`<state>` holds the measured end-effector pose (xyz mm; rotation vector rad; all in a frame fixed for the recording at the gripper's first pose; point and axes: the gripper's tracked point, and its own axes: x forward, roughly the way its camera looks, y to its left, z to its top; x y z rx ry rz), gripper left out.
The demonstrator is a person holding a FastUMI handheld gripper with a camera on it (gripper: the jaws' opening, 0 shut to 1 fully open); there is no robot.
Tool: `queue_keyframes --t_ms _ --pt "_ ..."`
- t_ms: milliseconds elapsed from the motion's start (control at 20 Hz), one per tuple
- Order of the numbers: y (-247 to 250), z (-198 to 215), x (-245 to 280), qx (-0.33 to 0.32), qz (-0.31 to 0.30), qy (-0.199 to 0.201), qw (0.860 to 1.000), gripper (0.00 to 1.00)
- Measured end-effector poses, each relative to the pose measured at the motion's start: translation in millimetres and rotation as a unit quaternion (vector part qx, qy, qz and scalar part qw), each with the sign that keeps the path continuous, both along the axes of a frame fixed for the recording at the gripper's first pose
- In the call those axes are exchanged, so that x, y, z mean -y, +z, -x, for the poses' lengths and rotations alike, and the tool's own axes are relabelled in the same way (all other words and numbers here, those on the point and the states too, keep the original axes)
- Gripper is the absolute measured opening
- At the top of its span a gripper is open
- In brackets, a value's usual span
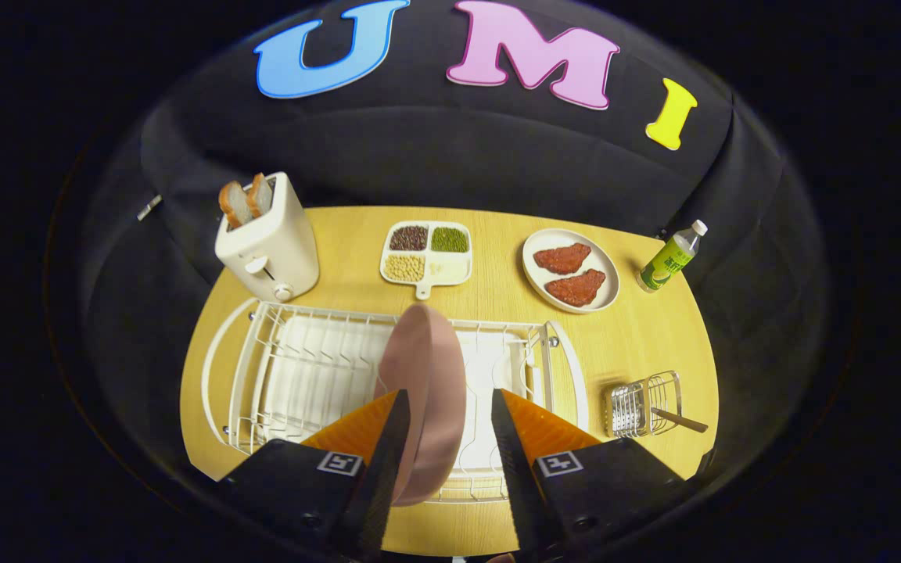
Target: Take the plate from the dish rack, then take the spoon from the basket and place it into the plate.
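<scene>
I see the tongs [444, 438] spread apart, with the pink plate [428, 391] standing on edge between the fingers; the left finger appears to touch it, though I cannot confirm contact. The plate sits upright in the white dish rack [294, 367]. To the right on the counter [497, 297], the wire basket [644, 405] holds the spoon [681, 421]. Beyond stand a toaster [271, 242] and a meat dish [571, 270].
</scene>
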<state>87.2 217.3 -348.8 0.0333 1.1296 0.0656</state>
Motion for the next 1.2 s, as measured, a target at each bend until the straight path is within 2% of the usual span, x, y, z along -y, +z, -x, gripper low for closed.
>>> queue_keyframes --t_ms 200,300,750,1000,1200 --pt "-23 8 -9 -0.045 -0.001 -0.03 0.999 0.39" --pt "-21 4 -8 -0.042 0.002 -0.032 0.999 0.34" --pt "31 -29 15 0.022 0.061 0.013 0.998 0.3" --pt "63 -13 27 0.035 -0.013 -0.006 0.999 0.3" --pt "83 23 52 0.035 -0.073 -0.021 0.996 0.3"
